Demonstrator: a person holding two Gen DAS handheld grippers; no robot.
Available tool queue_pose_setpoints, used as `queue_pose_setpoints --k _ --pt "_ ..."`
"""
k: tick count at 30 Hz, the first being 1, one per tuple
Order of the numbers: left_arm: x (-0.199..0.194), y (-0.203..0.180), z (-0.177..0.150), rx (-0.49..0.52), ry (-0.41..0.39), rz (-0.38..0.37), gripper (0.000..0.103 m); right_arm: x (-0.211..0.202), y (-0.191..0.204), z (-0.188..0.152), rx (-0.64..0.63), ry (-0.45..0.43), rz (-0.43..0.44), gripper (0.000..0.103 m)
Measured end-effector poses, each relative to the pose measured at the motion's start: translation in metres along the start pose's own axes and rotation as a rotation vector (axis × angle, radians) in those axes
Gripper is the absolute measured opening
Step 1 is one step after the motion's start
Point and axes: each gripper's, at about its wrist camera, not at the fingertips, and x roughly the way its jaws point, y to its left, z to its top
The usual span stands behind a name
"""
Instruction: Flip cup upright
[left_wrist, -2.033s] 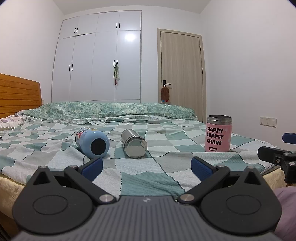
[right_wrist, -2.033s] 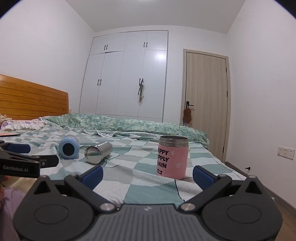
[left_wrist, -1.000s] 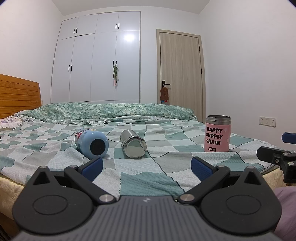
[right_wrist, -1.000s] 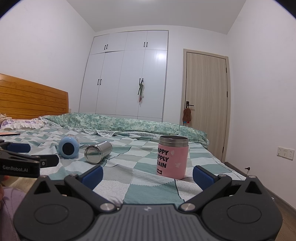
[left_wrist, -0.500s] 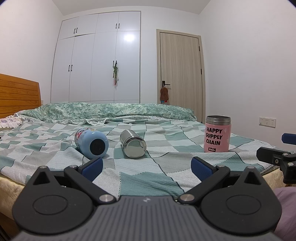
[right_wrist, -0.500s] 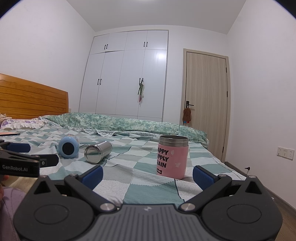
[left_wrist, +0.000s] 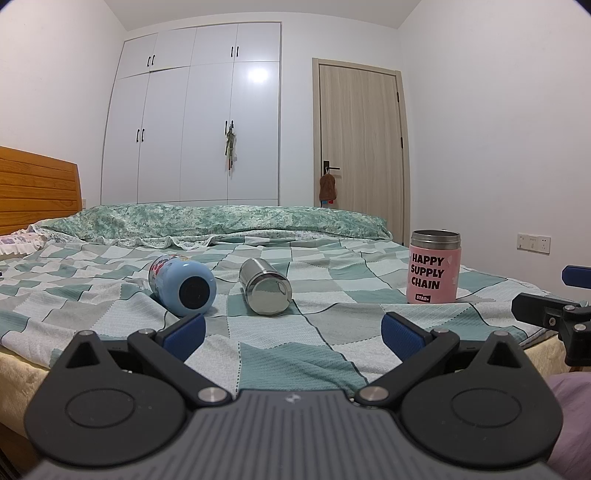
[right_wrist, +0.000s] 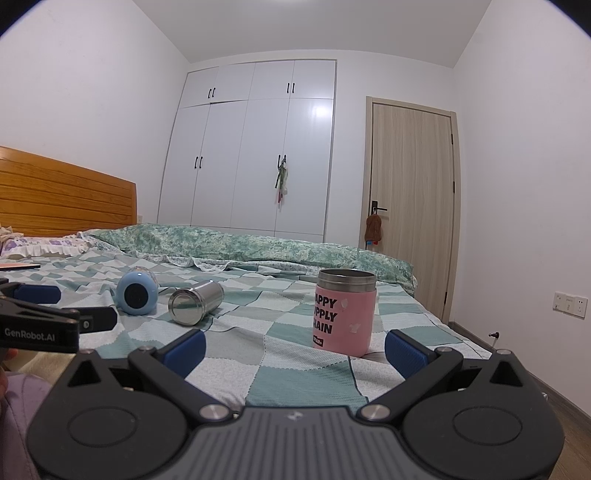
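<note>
At the left edge of the right wrist view, the left gripper (right_wrist: 64, 312) shows side-on, its black body printed "GenRobot.AI" in white. In its own view the left gripper (left_wrist: 291, 332) has its blue-padded fingers (left_wrist: 184, 330) spread wide with nothing between them, hovering at the near edge of the bed (left_wrist: 295, 354), whose cover is a green, grey and white check.

On the cover, left of centre, a light blue cup (left_wrist: 183, 284) lies on its side, its round dark-centred base turned toward the cameras; a red and blue print shows on its far end, too small to read. Just beside it to the right, apart from it, a plain steel cup (left_wrist: 264, 286) also lies on its side, its shiny flat end facing the cameras. Neither gripper touches either one.

Further right, well apart from the two, a pink cup (left_wrist: 435, 267) stands upright with a steel rim on top. Bold black letters on it read "HAPPY SUPPLY CHAIN", and a small black tag beneath reads "STAR+". In the right wrist view the same pink cup (right_wrist: 345, 312) stands near the right gripper (right_wrist: 295, 349), slightly right of the midline between the fingers; the lettering's left edge is curved out of sight.

The right gripper's blue pads (right_wrist: 406, 350) are likewise spread wide and hold nothing.
</note>
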Motion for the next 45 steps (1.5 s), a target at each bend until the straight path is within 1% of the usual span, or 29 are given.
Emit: queue_pose_setpoints --k 16,20,24,29,37,40,45 --pt "0.001 -0.001 0.002 0.002 0.009 -0.007 0.103 0.000 0.001 0.000 0.002 0.001 0.003 0.103" --pt "0.002 0.005 0.007 -0.022 0.021 -0.019 0.103 0.002 0.001 0.004 0.010 0.012 0.033 0.103" --pt "0.005 0.013 0.014 -0.029 0.024 -0.016 0.103 0.005 0.010 0.014 0.012 0.006 0.066 0.103" --pt "0.014 0.028 0.031 -0.033 0.006 -0.004 0.103 0.032 0.020 0.032 0.017 0.003 0.133 0.103" --pt "0.046 0.065 0.056 -0.030 -0.006 0.026 0.103 0.083 0.039 0.066 0.006 0.008 0.223 0.103" --pt "0.061 0.077 0.062 -0.022 -0.001 0.033 0.103 0.110 0.045 0.077 0.015 0.037 0.258 0.103" --pt "0.088 0.095 0.070 -0.002 0.019 0.025 0.103 0.156 0.057 0.091 0.012 0.092 0.285 0.103"
